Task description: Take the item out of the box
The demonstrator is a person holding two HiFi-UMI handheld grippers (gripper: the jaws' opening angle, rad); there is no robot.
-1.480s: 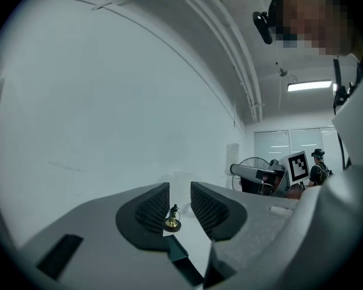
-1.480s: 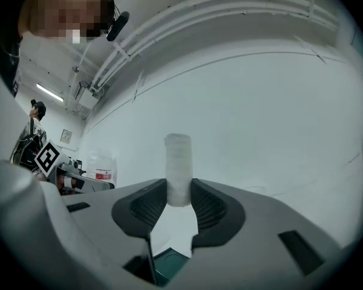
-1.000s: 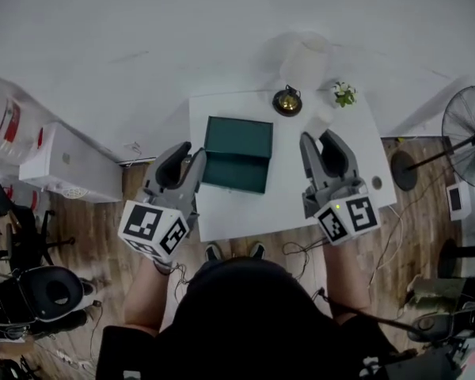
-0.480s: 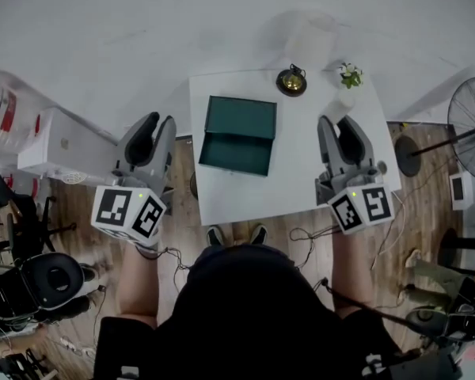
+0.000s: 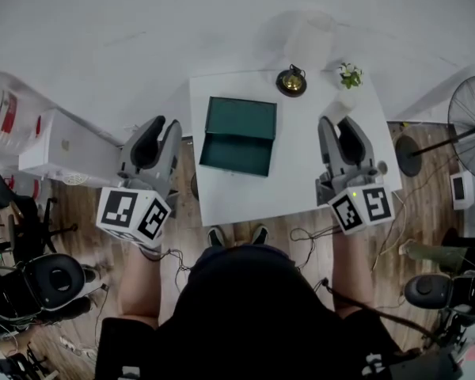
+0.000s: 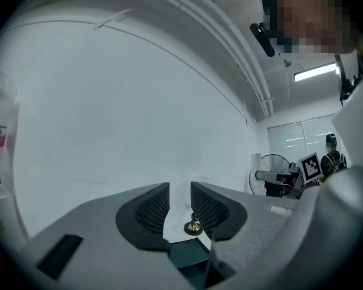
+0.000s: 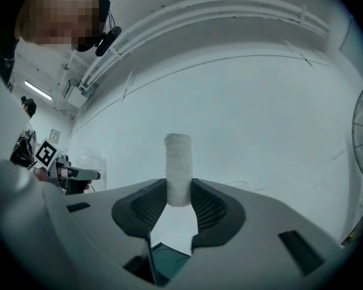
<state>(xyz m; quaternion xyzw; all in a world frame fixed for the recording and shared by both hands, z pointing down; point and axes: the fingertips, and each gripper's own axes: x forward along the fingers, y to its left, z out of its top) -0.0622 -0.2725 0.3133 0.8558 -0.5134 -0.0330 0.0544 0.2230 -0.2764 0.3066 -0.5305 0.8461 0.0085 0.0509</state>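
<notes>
Dark green box (image 5: pixel 239 137) lies open on the white table (image 5: pixel 293 188) in the head view, closer to the table's left edge. Behind it, near the far edge, stand a brass bell (image 5: pixel 291 81) and a small potted plant (image 5: pixel 349 74). The right gripper (image 5: pixel 337 122) is over the right part of the table. A white roll (image 5: pixel 339 105) sticks out from between its fingertips, outside the box and well apart from it, just in front of the plant. The left gripper (image 5: pixel 165 123) is off the table, beside its left edge, above the wooden floor (image 5: pixel 182 236). A standing fan (image 5: pixel 470 137) is at the far right.

In the left gripper view, the two jaws of the left gripper (image 6: pixel 179 191) stand apart with a narrow gap, and nothing is between them (the bell shows through the gap, but it stands far behind, on the table). Below the jaws a part of the green box is visible.

In the right gripper view, the jaws of the right gripper (image 7: pixel 179 192) press from both sides on the lower end of the white roll. The roll stands upright and rises above the pads. Under the jaws a corner of the open box appears, lower than the roll.
</notes>
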